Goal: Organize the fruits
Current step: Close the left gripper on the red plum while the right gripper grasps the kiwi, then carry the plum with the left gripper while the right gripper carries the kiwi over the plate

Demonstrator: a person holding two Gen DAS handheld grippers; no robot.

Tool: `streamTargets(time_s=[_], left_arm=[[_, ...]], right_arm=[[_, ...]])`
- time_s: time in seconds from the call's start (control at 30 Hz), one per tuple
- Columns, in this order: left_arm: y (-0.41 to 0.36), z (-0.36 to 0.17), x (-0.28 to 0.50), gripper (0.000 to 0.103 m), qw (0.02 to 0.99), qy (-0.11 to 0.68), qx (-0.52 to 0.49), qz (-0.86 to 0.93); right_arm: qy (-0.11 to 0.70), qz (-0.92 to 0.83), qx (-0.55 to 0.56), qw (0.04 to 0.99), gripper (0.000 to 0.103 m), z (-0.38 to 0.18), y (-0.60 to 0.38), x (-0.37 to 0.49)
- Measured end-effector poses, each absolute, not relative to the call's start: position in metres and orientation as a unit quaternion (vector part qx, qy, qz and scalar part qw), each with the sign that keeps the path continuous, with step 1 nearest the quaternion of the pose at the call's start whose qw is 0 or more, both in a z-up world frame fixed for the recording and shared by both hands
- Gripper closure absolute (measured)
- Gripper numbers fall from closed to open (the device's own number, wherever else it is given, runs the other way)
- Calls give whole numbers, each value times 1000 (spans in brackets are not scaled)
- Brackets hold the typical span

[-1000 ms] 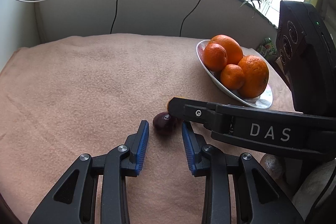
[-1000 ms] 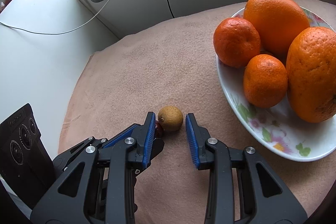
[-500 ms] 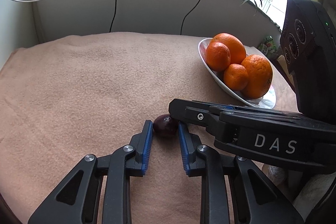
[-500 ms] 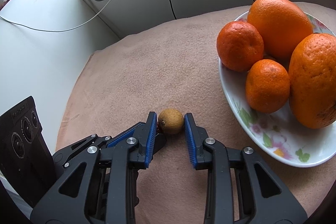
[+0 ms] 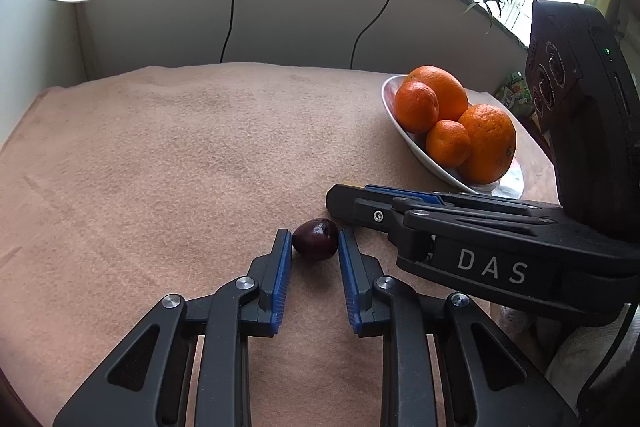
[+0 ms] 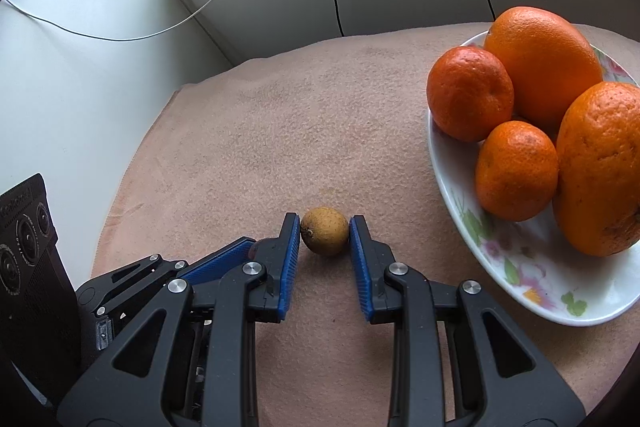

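Left claw [image 5: 315,245] clamps dark fruit [image 5: 315,239]; right claw [image 6: 325,235] clamps tan fruit [image 6: 324,235].

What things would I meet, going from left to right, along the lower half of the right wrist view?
Left gripper → right gripper, closed on the small brown fruit → smaller tangerine on the flowered plate → large orange at the right edge.
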State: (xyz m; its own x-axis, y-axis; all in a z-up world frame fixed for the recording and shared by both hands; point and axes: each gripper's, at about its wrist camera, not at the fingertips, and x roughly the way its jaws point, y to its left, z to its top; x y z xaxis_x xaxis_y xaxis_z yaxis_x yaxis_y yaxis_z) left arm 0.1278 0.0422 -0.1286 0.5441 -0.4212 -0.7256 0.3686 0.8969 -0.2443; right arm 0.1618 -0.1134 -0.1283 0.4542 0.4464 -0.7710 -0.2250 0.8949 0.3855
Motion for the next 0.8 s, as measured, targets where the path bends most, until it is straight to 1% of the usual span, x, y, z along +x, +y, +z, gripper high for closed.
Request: streamTargets(time_s=[0.03, 0.17, 0.5, 0.8], left_arm=[[42, -129, 128, 81, 878, 422, -33, -224], [42, -129, 126, 81, 878, 423, -31, -220], [49, -123, 115, 81, 883, 418, -42, -209], [49, -103, 101, 81, 894, 396, -51, -202]], right_arm=[[491, 204, 106, 840, 76, -130, -110, 163], [482, 202, 76, 849, 76, -127, -104, 159], [478, 217, 92, 846, 77, -125, -112, 153], [455, 235, 88, 854, 77, -104, -126, 136]])
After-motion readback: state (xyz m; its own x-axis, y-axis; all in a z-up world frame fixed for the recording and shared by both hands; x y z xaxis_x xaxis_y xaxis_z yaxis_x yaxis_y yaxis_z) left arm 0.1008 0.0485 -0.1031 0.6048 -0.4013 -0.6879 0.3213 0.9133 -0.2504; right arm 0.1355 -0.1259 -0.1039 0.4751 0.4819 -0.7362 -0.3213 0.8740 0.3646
